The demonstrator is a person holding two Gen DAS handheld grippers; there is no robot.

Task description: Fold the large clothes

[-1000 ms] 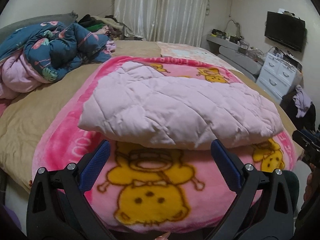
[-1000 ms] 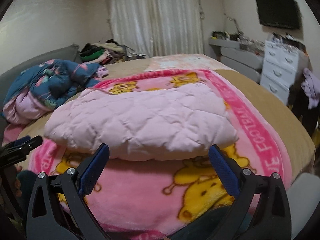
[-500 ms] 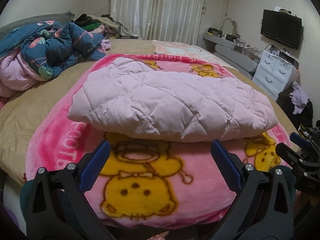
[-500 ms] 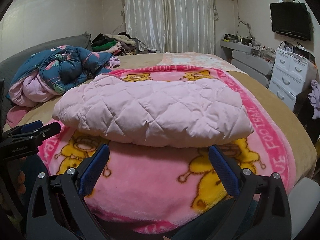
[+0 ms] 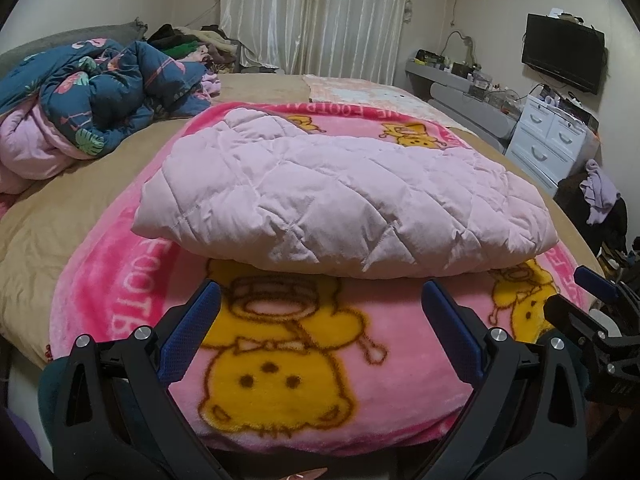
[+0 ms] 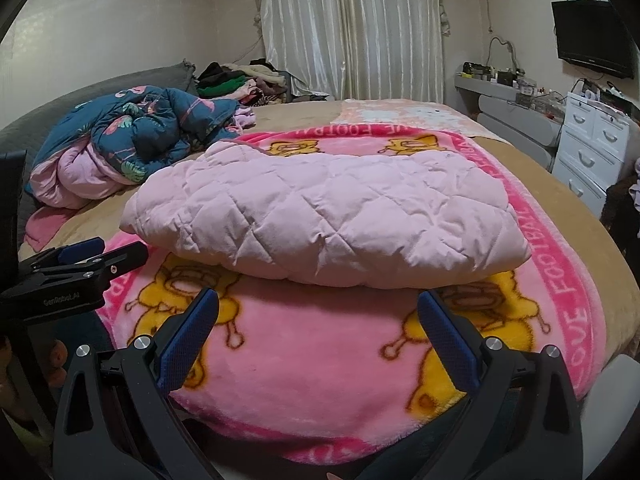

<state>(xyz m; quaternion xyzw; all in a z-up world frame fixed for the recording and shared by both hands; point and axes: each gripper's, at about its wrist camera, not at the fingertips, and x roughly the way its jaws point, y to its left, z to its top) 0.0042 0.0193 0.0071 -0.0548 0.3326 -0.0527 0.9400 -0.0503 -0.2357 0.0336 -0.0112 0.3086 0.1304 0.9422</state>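
Note:
A pale pink quilted garment (image 5: 340, 204) lies folded into a thick flat bundle on a pink cartoon blanket (image 5: 288, 364) on the bed; it also shows in the right wrist view (image 6: 332, 220). My left gripper (image 5: 320, 308) is open and empty, held back from the garment's near edge above the blanket. My right gripper (image 6: 318, 312) is open and empty, also short of the near edge. The left gripper shows at the left in the right wrist view (image 6: 80, 264); the right gripper shows at the right in the left wrist view (image 5: 592, 300).
A blue floral duvet (image 5: 104, 92) over pink bedding is heaped at the far left of the bed. A clothes pile (image 6: 236, 80) sits by the curtains. White drawers (image 5: 552, 140), a shelf and a wall TV (image 5: 564, 56) stand to the right.
Both grippers have drawn back and risen from the garment's near edge, still open. The folded garment has not moved.

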